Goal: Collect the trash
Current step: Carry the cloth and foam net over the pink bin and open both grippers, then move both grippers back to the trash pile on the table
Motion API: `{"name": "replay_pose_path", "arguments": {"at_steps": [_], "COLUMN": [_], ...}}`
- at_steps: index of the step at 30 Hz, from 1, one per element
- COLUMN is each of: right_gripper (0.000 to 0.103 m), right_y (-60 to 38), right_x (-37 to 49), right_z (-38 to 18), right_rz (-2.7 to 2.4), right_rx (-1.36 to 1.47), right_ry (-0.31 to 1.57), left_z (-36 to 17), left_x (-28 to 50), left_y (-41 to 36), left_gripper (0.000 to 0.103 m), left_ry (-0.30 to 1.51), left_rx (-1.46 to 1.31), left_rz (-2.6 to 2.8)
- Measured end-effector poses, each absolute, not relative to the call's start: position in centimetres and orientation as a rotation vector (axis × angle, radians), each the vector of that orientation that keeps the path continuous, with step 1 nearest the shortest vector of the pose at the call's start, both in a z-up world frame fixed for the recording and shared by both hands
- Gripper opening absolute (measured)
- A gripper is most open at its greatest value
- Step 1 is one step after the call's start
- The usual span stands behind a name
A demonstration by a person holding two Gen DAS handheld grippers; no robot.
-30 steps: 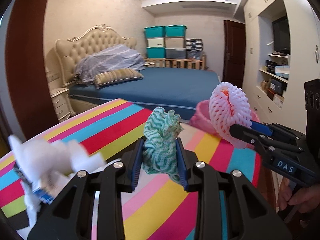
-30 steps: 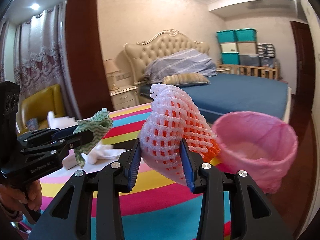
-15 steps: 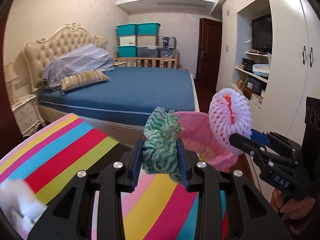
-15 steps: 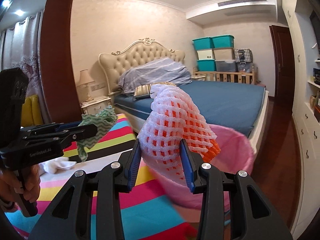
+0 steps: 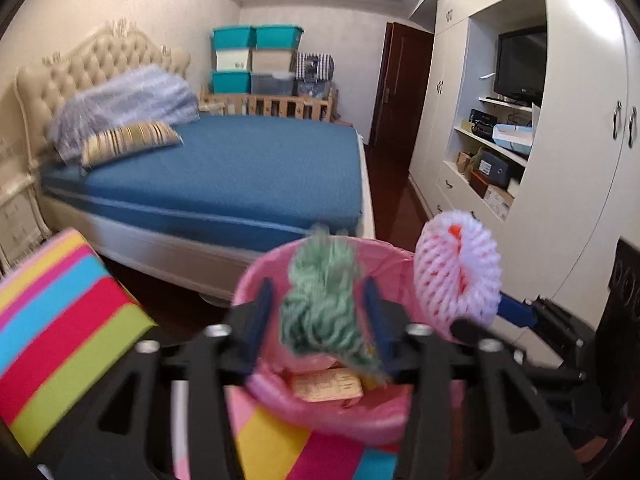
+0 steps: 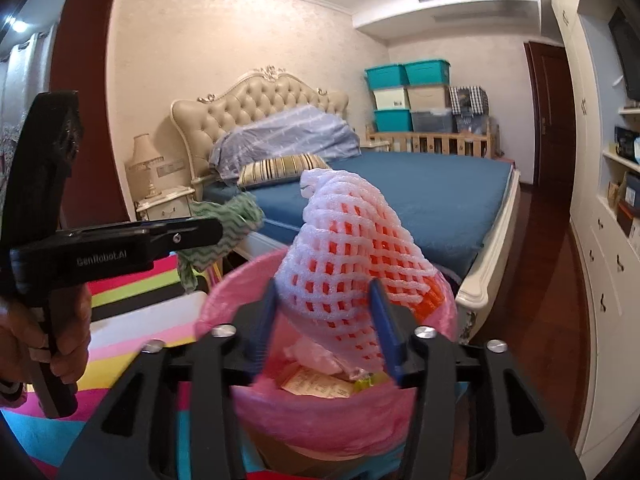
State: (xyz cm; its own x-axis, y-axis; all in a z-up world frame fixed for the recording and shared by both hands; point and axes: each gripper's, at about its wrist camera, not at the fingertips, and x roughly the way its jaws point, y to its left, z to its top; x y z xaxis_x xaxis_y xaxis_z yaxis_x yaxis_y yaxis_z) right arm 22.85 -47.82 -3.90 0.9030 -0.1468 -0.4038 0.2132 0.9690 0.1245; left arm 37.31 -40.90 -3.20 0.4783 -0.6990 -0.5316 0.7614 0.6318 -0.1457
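Trash in two pieces is at the drop point. Nearest the left wrist camera, the green zigzag cloth (image 5: pixel 322 304) sits blurred between the blue pads of the left gripper (image 5: pixel 320 316); the jaws now stand spread with a gap on each side of the cloth, whereas half a second ago they pinched it tight. Judgement: the cloth has just been let go and is falling, or about to fall, into the pink-lined bin (image 5: pixel 280 394) directly beneath. Paper scraps already lie in the bin bottom.

In the right wrist view, the right gripper (image 6: pixel 324 320) has its jaws pinching the white foam fruit net (image 6: pixel 348 248), an orange object showing through the mesh. The net hangs over the bin mouth (image 6: pixel 224 300); release is not yet made. The left gripper (image 6: pixel 160 240) and the person's hand (image 6: pixel 60 332) on its handle show at the left edge, with the cloth at its tip over the bin's near rim.

Compared with a second ago, both grippers have travelled from above the striped tablecloth (image 5: pixel 60 320) to over the bin, which then stood off to the right and now fills the lower centre of both views. The white tissues seen then on the table are out of frame; whether they are still to be collected cannot be told.

Beyond stand the blue bed (image 5: pixel 240 168), the stacked storage boxes (image 5: pixel 256 60) and the wardrobe shelving (image 5: pixel 500 140).
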Motion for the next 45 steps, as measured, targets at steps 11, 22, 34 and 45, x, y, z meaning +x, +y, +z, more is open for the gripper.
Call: {"name": "replay_pose_path", "arguments": {"at_steps": [11, 22, 34, 45], "right_gripper": [0.065, 0.07, 0.072, 0.072], "right_y": [-48.2, -41.6, -31.6, -21.7], "right_x": [19.7, 20.7, 23.2, 25.9], "right_z": [-4.3, -3.7, -4.7, -5.3], "right_rz": [-0.238, -0.114, 0.067, 0.232], "right_rx": [0.233, 0.213, 0.195, 0.14], "right_ry": [0.398, 0.418, 0.516, 0.603], "left_z": [-2.7, -2.6, -3.8, -4.6], "left_x": [36.6, 31.1, 27.1, 26.4], "left_y": [-36.2, -25.9, -9.9, 2.8], "left_gripper": [0.092, 0.098, 0.098, 0.098], "left_ry": [0.546, 0.44, 0.474, 0.521], "left_rx": [0.059, 0.19, 0.147, 0.094], "left_rz": [-0.762, -0.561, -0.304, -0.041]}}
